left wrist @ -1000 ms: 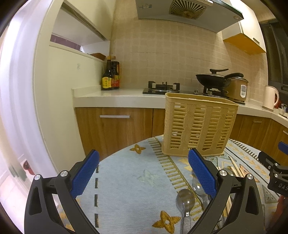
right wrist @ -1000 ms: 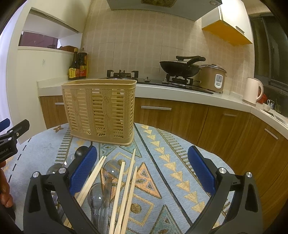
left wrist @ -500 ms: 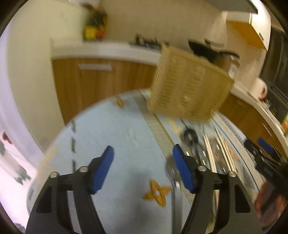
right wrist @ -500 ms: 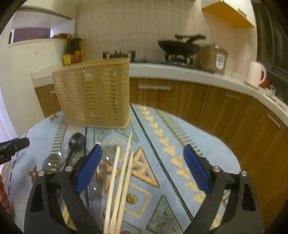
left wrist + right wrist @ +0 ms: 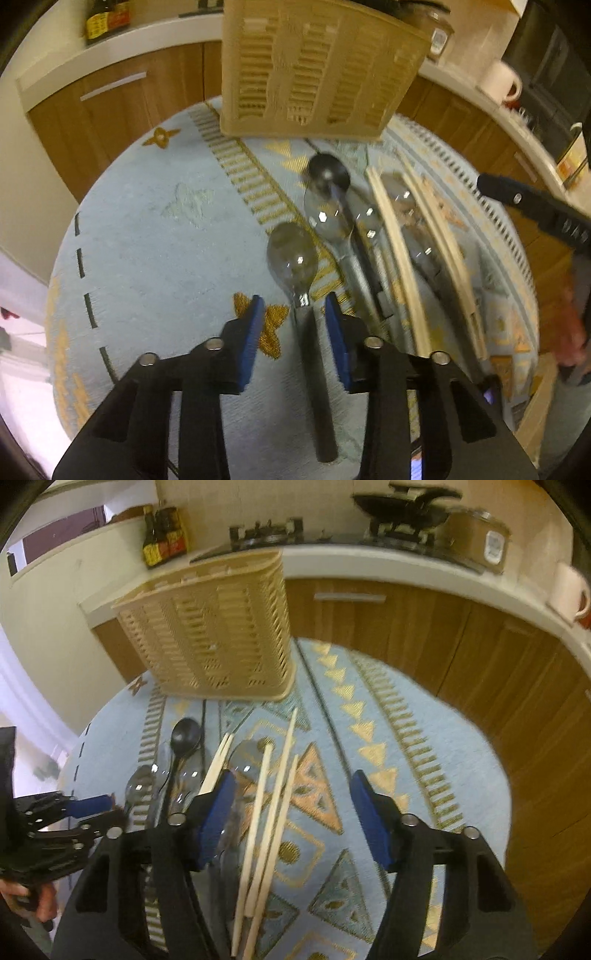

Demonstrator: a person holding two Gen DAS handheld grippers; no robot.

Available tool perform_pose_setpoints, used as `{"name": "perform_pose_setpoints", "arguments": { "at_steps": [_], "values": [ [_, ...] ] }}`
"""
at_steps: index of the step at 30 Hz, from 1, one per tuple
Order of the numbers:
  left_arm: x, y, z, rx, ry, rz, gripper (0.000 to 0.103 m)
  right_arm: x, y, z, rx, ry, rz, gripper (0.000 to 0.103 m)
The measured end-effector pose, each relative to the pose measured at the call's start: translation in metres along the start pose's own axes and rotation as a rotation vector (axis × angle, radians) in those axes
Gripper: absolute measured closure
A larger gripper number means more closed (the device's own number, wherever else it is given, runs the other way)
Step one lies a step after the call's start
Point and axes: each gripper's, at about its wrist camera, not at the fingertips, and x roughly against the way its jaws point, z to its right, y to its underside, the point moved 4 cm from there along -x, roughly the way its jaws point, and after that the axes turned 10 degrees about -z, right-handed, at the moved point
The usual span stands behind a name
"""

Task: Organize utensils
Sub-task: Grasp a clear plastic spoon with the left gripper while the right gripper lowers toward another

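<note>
The left claw (image 5: 295, 314) is being closed around the dark handle of a shiny spoon (image 5: 293, 258), but the pads are not pressed on it yet. The right claw (image 5: 291, 794) is being closed too, with chopsticks (image 5: 266, 812) lying loose between its pads. The woven basket (image 5: 218, 642) is stood beyond both, on the patterned cloth (image 5: 424, 760).

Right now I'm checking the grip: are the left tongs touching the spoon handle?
Apart. The left wrist view shows the closing left tongs straddling the spoon handle, with bare cloth visible on both sides.
</note>
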Motion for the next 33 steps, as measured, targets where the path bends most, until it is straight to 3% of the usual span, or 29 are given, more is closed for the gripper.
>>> {"name": "perform_pose_setpoints", "arguments": {
  "at_steps": [7,15,19,22,28,33],
  "values": [
    [-0.008,-0.011,0.008,-0.042,-0.045,-0.013,0.077,-0.027,-0.002,-0.014,0.005,-0.108,-0.141,0.066],
    [-0.010,-0.018,0.009,-0.052,-0.067,-0.004,0.092,-0.053,-0.012,-0.029,0.014,-0.152,-0.250,0.074],
    [-0.007,-0.020,-0.001,-0.015,-0.018,0.013,0.094,-0.064,-0.013,-0.030,0.010,-0.142,-0.279,0.074],
    [-0.007,-0.025,-0.009,0.003,-0.052,0.030,0.094,-0.070,-0.015,-0.034,0.012,-0.142,-0.291,0.074],
    [-0.008,-0.031,-0.014,0.009,-0.043,0.032,0.094,-0.081,-0.020,-0.041,0.026,-0.093,-0.329,0.084],
    [-0.010,-0.030,-0.013,0.005,-0.041,0.025,0.092,-0.085,-0.018,-0.051,0.041,-0.071,-0.335,0.084]
  ]
}}
